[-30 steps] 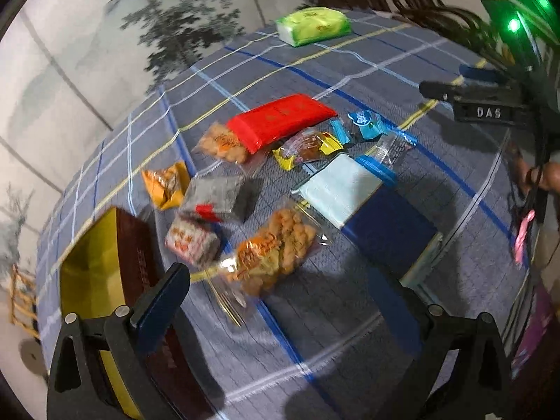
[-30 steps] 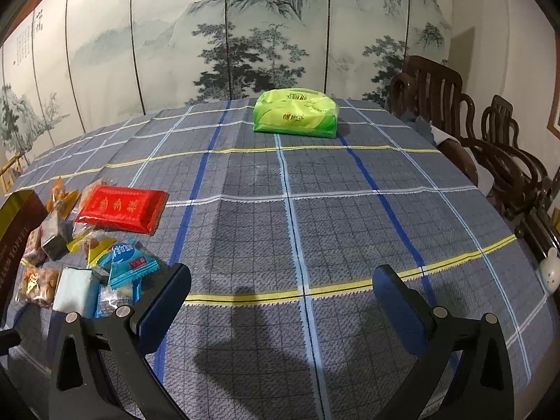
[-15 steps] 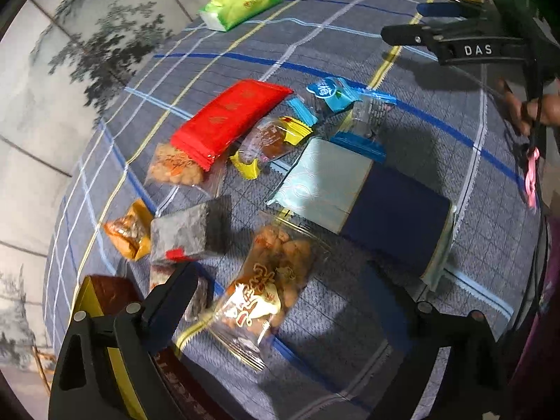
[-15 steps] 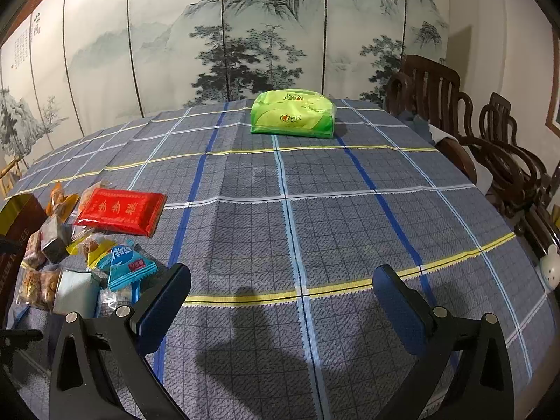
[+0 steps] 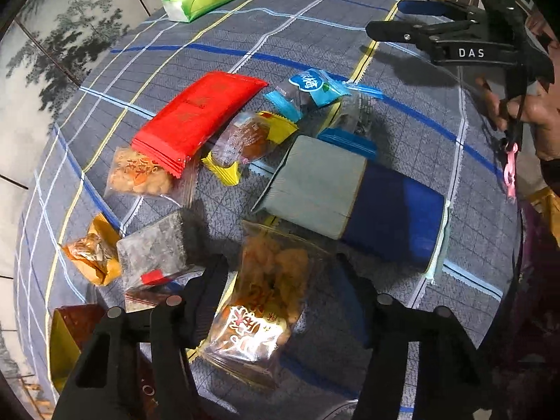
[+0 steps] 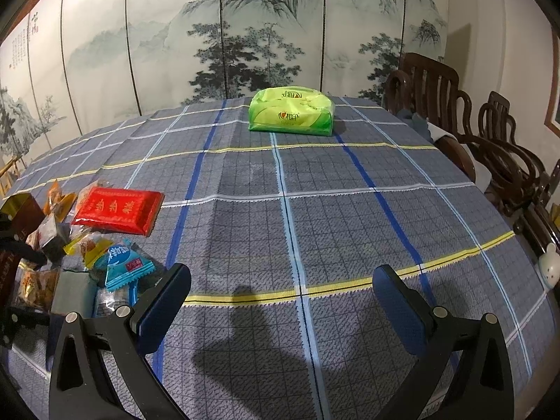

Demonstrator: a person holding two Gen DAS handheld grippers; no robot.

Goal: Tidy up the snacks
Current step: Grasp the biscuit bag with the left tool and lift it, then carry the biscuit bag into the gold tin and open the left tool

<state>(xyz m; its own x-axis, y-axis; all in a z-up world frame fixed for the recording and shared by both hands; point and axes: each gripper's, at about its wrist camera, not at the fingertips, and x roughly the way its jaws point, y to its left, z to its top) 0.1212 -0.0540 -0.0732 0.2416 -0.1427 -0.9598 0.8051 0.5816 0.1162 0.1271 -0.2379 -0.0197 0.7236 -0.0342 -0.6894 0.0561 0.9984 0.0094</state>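
Note:
In the left wrist view my left gripper point(image 5: 280, 266) points down over a clear bag of fried twists point(image 5: 269, 301) on the checked tablecloth. Its jaws are closing with the bag between them; the right pad stands apart from it. Around the bag lie a grey packet point(image 5: 154, 248), an orange packet point(image 5: 91, 255), a red pack point(image 5: 199, 115), a yellow-wrapped cake point(image 5: 245, 140), blue wrappers point(image 5: 311, 91) and a teal-and-blue pack point(image 5: 350, 196). My right gripper point(image 6: 281, 273) hangs open over bare cloth, right of the snack pile point(image 6: 115, 206).
A brown and gold box point(image 5: 66, 343) stands open at the lower left beside the left gripper. A green tissue pack point(image 6: 290, 112) lies at the far side of the table. Wooden chairs point(image 6: 455, 112) line the right edge. A painted screen stands behind.
The left gripper has tilted down and moved in over the bag of fried twists, and its fingers have come closer together. The right gripper has stayed still.

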